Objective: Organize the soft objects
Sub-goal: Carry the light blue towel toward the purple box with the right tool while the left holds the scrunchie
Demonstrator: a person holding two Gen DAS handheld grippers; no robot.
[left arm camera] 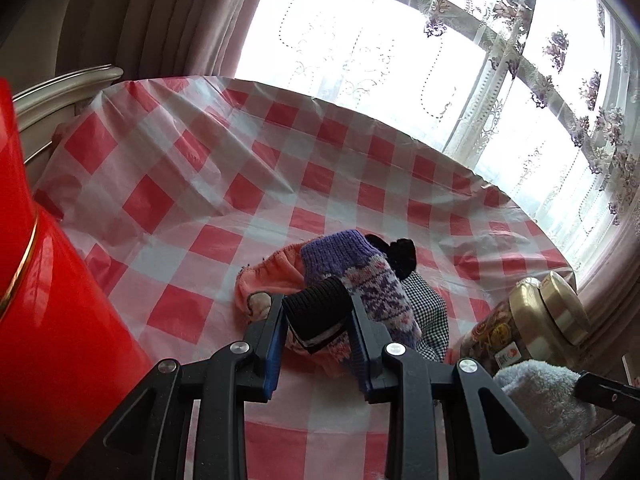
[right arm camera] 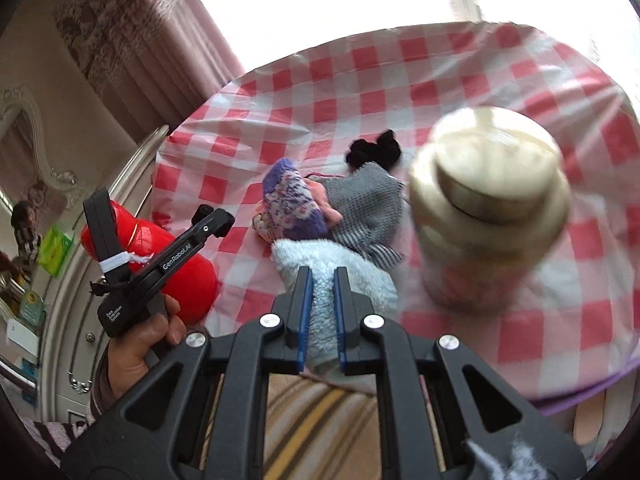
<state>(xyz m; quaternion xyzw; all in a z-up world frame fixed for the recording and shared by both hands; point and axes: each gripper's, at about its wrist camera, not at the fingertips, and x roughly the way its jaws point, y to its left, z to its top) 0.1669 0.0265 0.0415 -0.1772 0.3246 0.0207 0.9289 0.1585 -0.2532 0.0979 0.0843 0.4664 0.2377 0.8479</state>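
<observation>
Left hand-held gripper (left arm camera: 318,312) clamps black sock (left arm camera: 316,306); right hand-held gripper (right arm camera: 320,280) pinches fluffy blue sock (right arm camera: 332,276) above tablecloth (right arm camera: 440,72).

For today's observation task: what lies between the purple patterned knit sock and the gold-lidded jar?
A black-and-white checked cloth, shown in the right wrist view, between the sock and jar.

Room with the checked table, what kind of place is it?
Probably a room in someone's home. A round table with a red checked cloth stands by a window with lace curtains, and socks lie beside a jar.
</observation>
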